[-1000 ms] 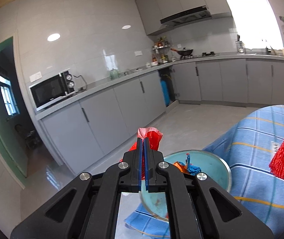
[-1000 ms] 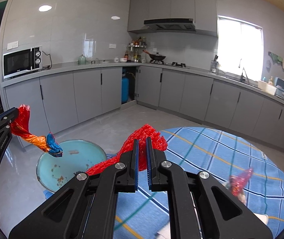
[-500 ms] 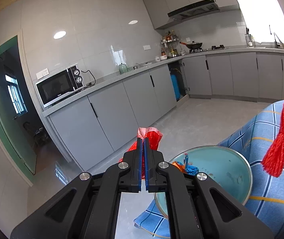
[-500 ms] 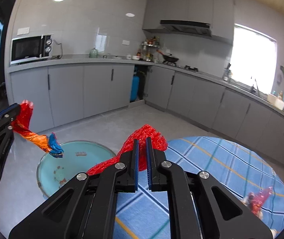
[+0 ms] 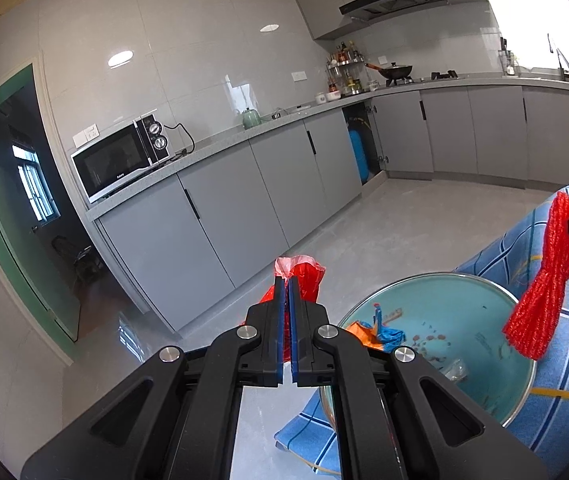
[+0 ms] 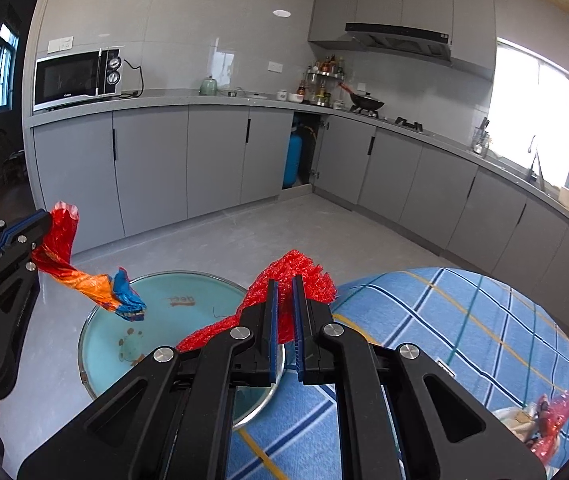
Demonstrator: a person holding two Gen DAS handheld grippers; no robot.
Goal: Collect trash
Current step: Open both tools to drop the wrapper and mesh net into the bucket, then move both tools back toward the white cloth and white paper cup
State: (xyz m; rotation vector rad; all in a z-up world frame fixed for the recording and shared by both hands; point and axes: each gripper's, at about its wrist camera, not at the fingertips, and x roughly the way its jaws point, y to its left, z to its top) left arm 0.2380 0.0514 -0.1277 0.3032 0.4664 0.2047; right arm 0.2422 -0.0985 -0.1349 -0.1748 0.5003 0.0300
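Both pieces of trash hang over the teal basin [image 6: 172, 332], apparently ready to drop in: the left gripper [image 5: 287, 280] is clamped on a twisted wrapper [image 6: 84, 280], the right gripper [image 6: 284, 280] on red netting [image 6: 300, 276].

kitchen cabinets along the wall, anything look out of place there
One thing: the base cabinet bay near the corner, left of the wok, has no closed front like the other grey doors, so a blue cylinder inside is exposed. Otherwise nothing stands out.

Grey cabinets [image 6: 220, 156], white tiled wall [image 5: 188, 40], bright window [image 6: 532, 92], microwave [image 5: 120, 160].
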